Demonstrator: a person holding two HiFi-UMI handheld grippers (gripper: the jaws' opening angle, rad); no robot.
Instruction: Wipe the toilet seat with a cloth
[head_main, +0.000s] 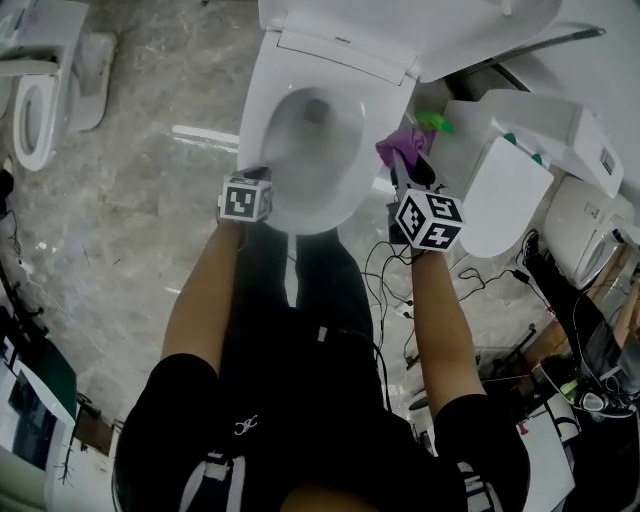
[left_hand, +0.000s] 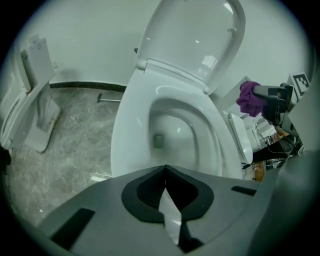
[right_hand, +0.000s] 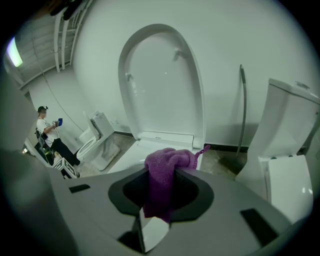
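Observation:
A white toilet stands with its lid (right_hand: 160, 85) raised and its seat (head_main: 262, 120) down around the bowl. My right gripper (head_main: 402, 152) is shut on a bunched purple cloth (head_main: 398, 142), held just off the seat's right side. The right gripper view shows the cloth (right_hand: 167, 162) clamped between the jaws and hanging down. My left gripper (head_main: 256, 172) hovers at the seat's front left edge. Its jaws are shut with nothing between them, and in the left gripper view it (left_hand: 165, 167) looks over the seat (left_hand: 125, 135) and bowl. The cloth (left_hand: 248, 98) also shows there, far right.
Other white toilets stand close by: one at the far left (head_main: 40, 95) and some to the right (head_main: 510, 175). A green object (head_main: 436, 123) lies beside the toilet. Cables (head_main: 400, 290) trail on the marble floor. A person (right_hand: 50, 132) stands far off.

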